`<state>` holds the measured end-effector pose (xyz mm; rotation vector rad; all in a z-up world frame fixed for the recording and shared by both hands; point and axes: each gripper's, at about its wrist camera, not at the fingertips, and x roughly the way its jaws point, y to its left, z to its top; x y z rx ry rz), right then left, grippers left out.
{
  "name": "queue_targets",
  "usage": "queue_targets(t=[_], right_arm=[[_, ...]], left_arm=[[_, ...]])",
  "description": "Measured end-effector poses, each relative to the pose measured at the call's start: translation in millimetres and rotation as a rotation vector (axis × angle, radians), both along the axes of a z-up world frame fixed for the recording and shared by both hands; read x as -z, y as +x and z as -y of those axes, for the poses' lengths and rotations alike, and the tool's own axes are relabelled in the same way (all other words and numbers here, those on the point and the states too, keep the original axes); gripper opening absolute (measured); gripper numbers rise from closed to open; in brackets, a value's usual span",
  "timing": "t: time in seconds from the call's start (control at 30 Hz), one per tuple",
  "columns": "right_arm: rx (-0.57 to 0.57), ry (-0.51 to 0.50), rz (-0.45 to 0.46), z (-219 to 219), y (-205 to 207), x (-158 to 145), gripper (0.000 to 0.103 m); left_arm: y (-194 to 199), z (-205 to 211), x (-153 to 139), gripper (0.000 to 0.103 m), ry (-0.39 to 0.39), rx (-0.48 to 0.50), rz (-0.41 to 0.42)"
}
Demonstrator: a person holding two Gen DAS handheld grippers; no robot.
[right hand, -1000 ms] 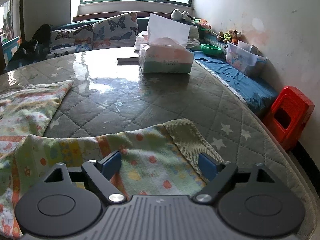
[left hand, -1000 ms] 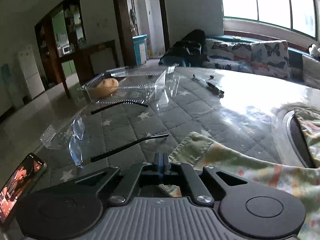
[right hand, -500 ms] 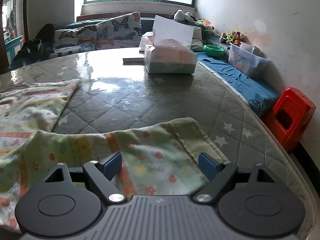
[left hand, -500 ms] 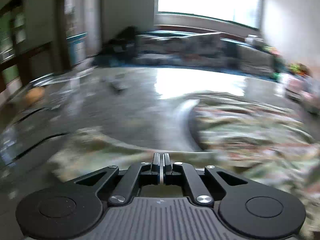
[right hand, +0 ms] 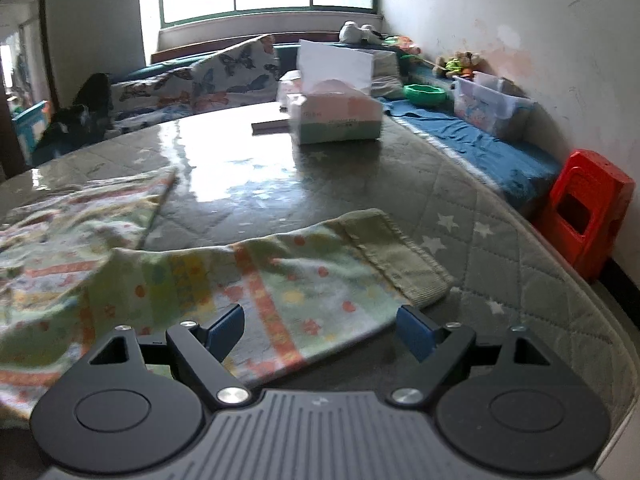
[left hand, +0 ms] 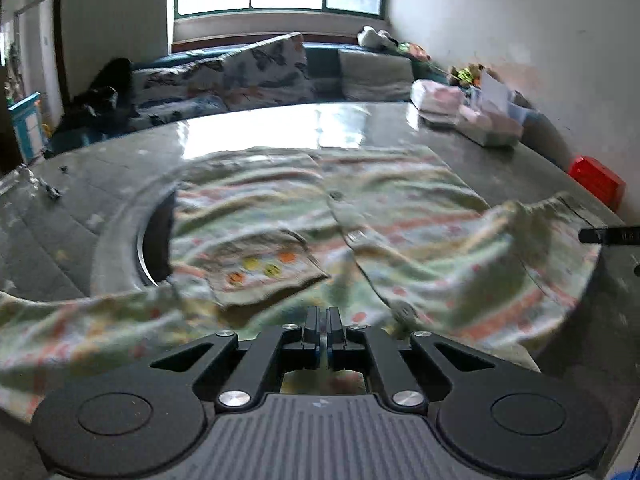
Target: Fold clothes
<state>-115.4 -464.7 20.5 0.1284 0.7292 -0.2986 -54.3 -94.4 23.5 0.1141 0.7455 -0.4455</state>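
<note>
A pale green patterned garment [left hand: 280, 216] lies spread on the quilted round table [left hand: 248, 128]. My left gripper [left hand: 321, 320] is shut on the garment's cloth, with fabric running from its tips to both sides; the view is blurred. In the right wrist view the garment's sleeve [right hand: 304, 280] with a ribbed cuff [right hand: 396, 256] lies just ahead of my right gripper [right hand: 320, 326]. That gripper is open and empty, its blue pads [right hand: 226, 328] low over the sleeve's near edge.
A tissue box [right hand: 334, 114] and a flat dark item stand on the far side of the table. A red stool [right hand: 588, 208] stands at the right, off the table's edge. A cushioned bench with pillows, toys and a plastic bin runs along the walls.
My left gripper, still shut, has swung right from the table's left side to over the garment, with cloth now stretched from its tips. The right gripper has stayed open over the sleeve.
</note>
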Motion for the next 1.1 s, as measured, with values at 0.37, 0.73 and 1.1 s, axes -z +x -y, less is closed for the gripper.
queue_targets(t=[0.37,0.73,1.1], right_arm=[[0.007,-0.012,0.000,-6,-2,-2,0.085],[0.122,0.015,0.009,27,-10,5,0.081],[0.189,0.032,0.018,62,-1,13,0.065]], left_arm=[[-9,-9,-7,0.005,-0.050,-0.028,0.002],[-8,-6,-5,0.009,-0.029,-0.034,-0.009],[-7,11,-18,0.019,-0.018,-0.009,0.016]])
